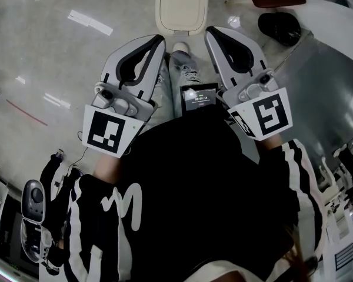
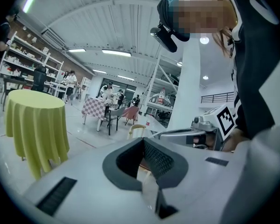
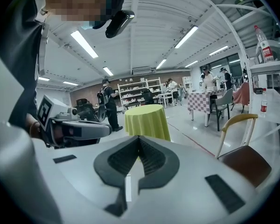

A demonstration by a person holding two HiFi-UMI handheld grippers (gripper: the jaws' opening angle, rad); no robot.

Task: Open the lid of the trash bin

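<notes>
Your left gripper (image 1: pixel 160 40): matt pale-grey plastic shell; black pads (image 2: pixel 161 160) finely ribbed, rubbery. Your right gripper (image 1: pixel 209 33): same. Trash bin lid (image 1: pixel 181 4): smooth cream plastic. Floor (image 1: pixel 53 46): glossy, reflective. Table cover (image 3: pixel 149 118): matt yellow-green cloth.

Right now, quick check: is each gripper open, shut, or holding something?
Left gripper: shut, nothing between its jaws.
Right gripper: shut, nothing between its jaws.

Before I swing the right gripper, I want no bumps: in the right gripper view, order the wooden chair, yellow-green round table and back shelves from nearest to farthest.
From the right gripper:
1. wooden chair, close, lower right.
2. yellow-green round table, ahead at centre.
3. shelves, on the far wall behind the table.
</notes>
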